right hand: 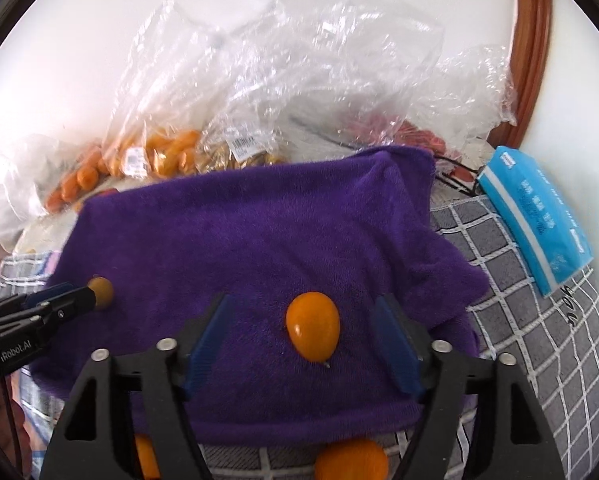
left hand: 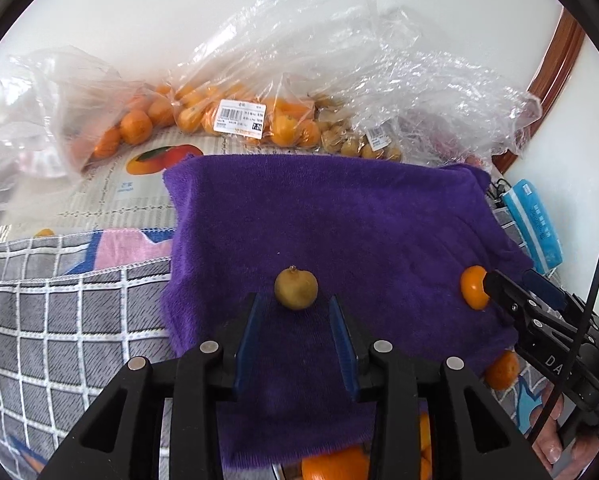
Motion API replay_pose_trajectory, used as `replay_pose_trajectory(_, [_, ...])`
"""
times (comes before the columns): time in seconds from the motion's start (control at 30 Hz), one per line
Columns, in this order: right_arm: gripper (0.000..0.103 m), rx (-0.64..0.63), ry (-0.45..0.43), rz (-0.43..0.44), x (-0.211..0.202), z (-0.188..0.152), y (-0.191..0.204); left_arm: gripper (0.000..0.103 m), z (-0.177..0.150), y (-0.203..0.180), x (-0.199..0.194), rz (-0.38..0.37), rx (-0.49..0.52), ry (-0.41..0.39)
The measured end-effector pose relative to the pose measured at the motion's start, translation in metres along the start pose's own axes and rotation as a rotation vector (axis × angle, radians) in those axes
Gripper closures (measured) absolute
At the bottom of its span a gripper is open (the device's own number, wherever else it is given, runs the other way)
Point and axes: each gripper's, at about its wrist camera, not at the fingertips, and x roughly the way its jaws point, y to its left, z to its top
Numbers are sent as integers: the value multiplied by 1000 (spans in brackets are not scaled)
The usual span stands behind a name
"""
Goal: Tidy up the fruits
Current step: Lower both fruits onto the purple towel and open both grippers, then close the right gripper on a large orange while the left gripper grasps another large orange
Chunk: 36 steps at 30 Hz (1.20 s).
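Fruits lie on a purple towel point(left hand: 339, 220): a brownish-green round fruit point(left hand: 296, 288) sits just ahead of the left gripper point(left hand: 295, 308), whose jaws stand apart with nothing between them. The right gripper point(right hand: 303, 320) is also spread wide, with an orange fruit point(right hand: 312, 326) lying between its fingers, not touching them. Much bare towel remains toward its far edge, where plastic bags of oranges point(left hand: 203, 114) are piled. Only the right wrist view shows the whole blue tissue pack point(right hand: 539, 220) beside the towel's right edge, on the grey checked cloth point(right hand: 539, 320).
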Motion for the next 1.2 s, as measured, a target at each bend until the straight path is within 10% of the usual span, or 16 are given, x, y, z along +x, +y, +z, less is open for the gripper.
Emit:
replay_pose_trajectory(0.37, [11, 49, -86, -20, -85, -12, -19, 23, -30, -14, -86, -11, 3, -112])
replay_pose_trajectory(1.2, [4, -42, -179, -49, -167, -101, -41, 26, -133, -39, -149, -41, -24, -165])
